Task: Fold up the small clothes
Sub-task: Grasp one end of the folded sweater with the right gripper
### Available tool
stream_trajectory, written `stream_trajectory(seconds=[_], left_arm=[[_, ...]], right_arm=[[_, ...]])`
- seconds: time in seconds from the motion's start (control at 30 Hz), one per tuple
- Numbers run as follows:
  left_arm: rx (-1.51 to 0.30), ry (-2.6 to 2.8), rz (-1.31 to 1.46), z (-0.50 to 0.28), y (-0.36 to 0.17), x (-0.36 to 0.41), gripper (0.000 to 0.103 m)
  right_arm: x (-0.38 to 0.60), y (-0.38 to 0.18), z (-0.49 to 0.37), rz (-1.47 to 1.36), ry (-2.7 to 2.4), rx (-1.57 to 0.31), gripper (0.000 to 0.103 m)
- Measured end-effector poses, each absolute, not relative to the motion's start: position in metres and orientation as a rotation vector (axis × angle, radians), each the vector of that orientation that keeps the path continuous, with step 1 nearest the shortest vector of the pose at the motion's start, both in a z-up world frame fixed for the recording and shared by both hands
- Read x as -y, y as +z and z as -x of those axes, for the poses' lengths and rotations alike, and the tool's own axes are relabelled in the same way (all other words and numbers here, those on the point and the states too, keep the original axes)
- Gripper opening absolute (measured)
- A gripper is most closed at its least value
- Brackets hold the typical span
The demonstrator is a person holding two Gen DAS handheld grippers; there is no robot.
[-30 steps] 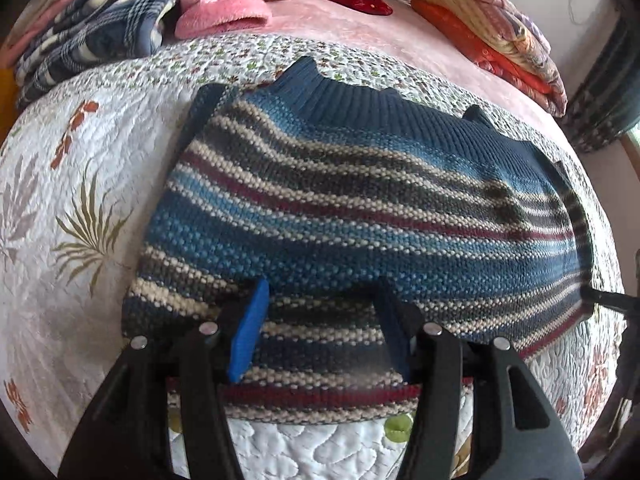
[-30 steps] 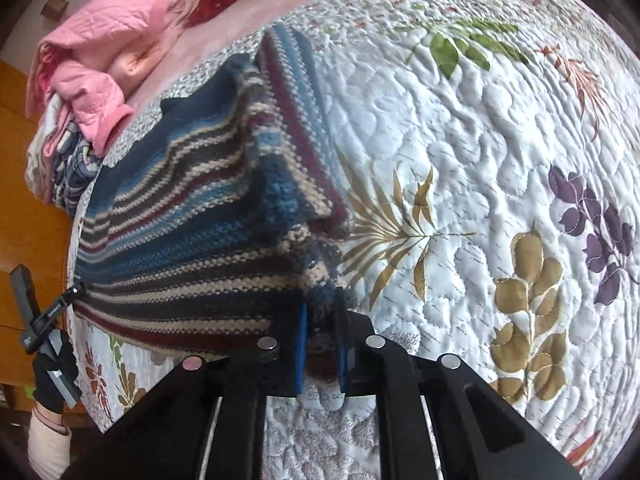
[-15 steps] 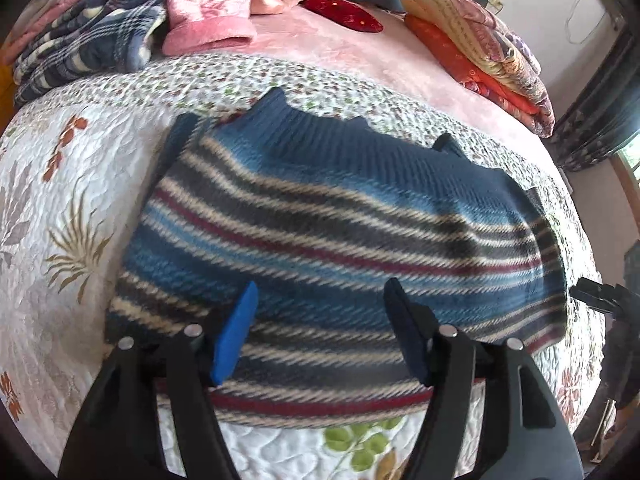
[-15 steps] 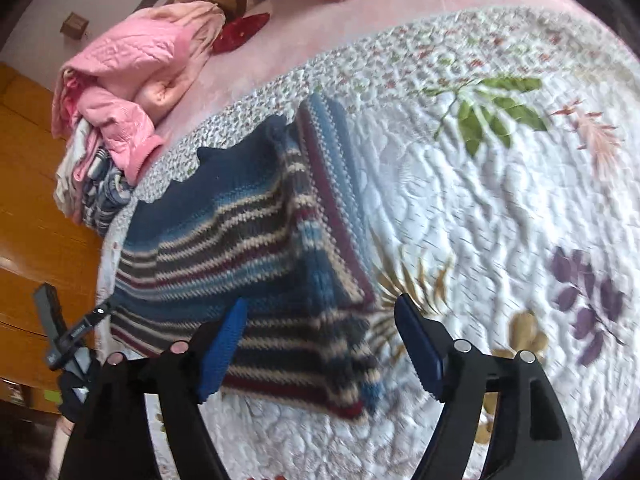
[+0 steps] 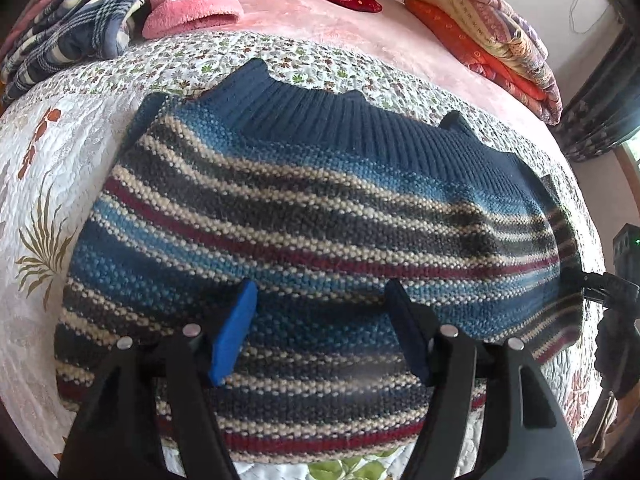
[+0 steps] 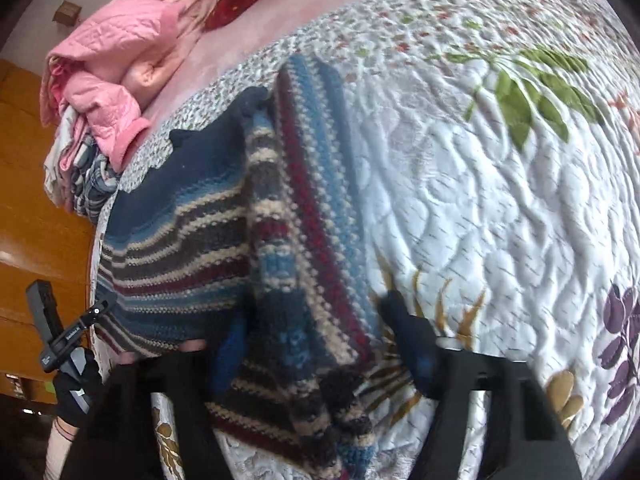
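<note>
Left wrist view, left to right: plaid blanket (image 5: 68, 36) and pink jacket (image 5: 188, 4) piled at the far left of the bed, on the pink sheet (image 5: 360, 36). A white quilt (image 5: 36, 168) with leaf print covers the near part of the bed. The striped sweater (image 5: 304, 216) lies flat on the quilt, navy ribbed collar (image 5: 320, 116) pointing away from the camera, hem nearest the camera. Left claw (image 5: 320, 332) hangs over the lower part of the sweater, jaws spread wide, nothing between them; cannot tell whether the blue pads (image 5: 234, 332) touch the knit. Folded orange and striped bedding (image 5: 480, 28) is stacked far right. The black body of the other gripper shows at the right edge, beside the sweater's right side. Right wrist view, left to right: wooden furniture (image 6: 28, 184) along the left edge, the same pink jacket (image 6: 116, 64) on the pile above it, and a gloved hand (image 6: 74, 384) holding the left gripper at lower left. The sweater (image 6: 188, 240) runs across the quilt (image 6: 500, 220), with one sleeve (image 6: 316, 208) folded over along its right edge, cuff end bunched near the camera. Right claw (image 6: 316, 344) is open, wide apart, straddling that sleeve and holding nothing. Frame is motion-blurred near the fingers.
</note>
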State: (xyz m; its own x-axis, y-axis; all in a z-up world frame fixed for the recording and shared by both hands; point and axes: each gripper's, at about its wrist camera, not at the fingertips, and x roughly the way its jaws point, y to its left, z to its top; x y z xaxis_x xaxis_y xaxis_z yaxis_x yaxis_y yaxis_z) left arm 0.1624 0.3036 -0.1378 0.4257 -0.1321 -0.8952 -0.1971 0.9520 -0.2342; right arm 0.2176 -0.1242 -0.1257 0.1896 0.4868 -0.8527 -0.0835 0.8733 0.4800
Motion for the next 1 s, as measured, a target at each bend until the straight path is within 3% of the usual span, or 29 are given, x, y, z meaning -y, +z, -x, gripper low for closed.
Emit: stream_trajectory(seconds=[0.07, 0.17, 1.0], left_arm=[[-1.137, 0.036, 0.313, -0.162, -0.139, -0.304, 0.066], [-1.137, 0.025, 0.309, -0.162, -0.139, -0.305, 0.066], [-1.143, 0.012, 0.328, -0.163, -0.144, -0.308, 0.066]], right_arm=[[0.118, -0.123, -0.218, -0.353, 0.418, -1.328, 0.04], [0.111, -0.107, -0.214, -0.321, 0.449, -1.282, 0.033], [0.126, -0.127, -0.21, -0.408, 0.355, -1.293, 0.031]])
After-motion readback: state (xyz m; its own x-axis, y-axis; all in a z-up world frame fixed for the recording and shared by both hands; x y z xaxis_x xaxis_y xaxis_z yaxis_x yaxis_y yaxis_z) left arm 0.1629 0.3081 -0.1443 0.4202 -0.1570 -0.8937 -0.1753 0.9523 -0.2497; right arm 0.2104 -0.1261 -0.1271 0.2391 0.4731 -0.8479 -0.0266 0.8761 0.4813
